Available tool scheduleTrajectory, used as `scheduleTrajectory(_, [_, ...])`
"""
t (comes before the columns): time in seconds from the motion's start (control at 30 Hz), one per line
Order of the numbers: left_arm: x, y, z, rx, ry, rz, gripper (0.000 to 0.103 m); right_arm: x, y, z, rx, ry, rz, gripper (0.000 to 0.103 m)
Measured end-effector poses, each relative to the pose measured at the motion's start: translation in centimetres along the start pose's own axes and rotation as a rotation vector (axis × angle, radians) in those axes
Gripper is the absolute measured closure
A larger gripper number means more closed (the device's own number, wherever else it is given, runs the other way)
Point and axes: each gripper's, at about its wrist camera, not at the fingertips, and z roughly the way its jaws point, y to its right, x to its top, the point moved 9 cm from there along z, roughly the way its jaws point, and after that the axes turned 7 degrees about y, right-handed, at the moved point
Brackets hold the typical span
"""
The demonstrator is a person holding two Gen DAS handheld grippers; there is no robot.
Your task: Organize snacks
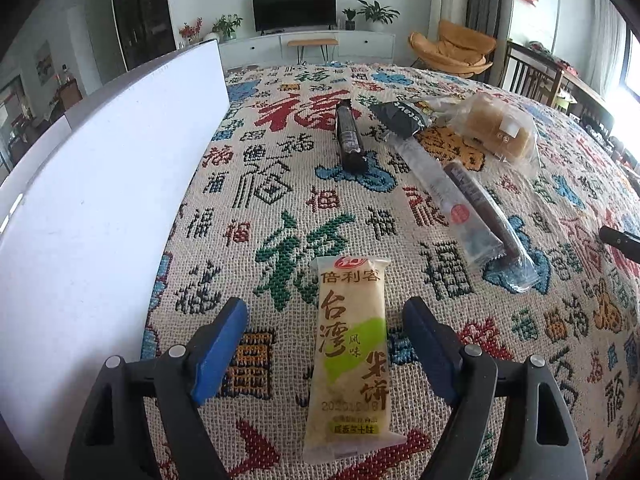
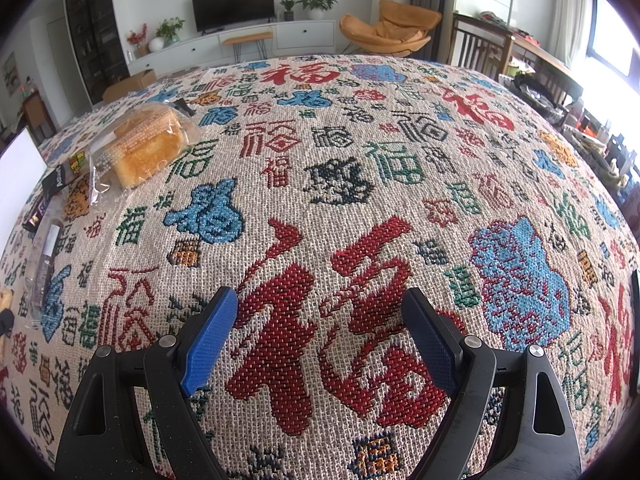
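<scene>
Left wrist view: rice cracker packet (image 1: 352,356) lies flat on the patterned table (image 1: 280,184), between the spread blue pads of the left claw (image 1: 326,344), untouched. Likely light, crinkly, brittle inside; best pinched gently across its long sides, mid-length

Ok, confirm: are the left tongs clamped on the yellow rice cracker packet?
No, the left tongs stand open, pads clear of the yellow rice cracker packet on both sides.

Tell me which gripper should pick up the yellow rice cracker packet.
Left. The left gripper is open with the rice cracker packet lying between its fingers, untouched. The right gripper hangs open over bare tablecloth, no snack near.
</scene>
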Motion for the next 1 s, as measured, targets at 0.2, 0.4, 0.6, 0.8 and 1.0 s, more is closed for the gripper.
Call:
scheduleTrajectory(0.2, [-0.19, -0.25, 0.42, 0.010, -0.019, -0.007, 0.005, 0.01, 0.01, 0.00, 0.000, 0.000, 0.000, 0.016])
scheduleTrajectory(0.4, [-0.15, -0.67, 0.77, 0.024, -0.029, -0.025, 0.001, 0.01, 0.01, 0.02, 0.000, 0.000, 0.000, 0.016])
scheduleTrajectory(0.6, [-0.16, -0.67, 0.77, 0.024, -0.029, -0.024, 0.000, 0.01, 0.02, 0.03, -0.001, 0.000, 0.000, 0.016])
scheduleTrajectory(0.8, [-0.17, -0.68, 0.77, 0.024, -0.030, -0.024, 0.000, 0.01, 0.02, 0.05, -0.001, 0.000, 0.000, 0.016])
scheduleTrajectory(1.0, [-0.15, -0.68, 0.77, 0.024, -0.031, -0.024, 0.000, 0.01, 0.02, 0.07, -0.001, 0.000, 0.000, 0.016])
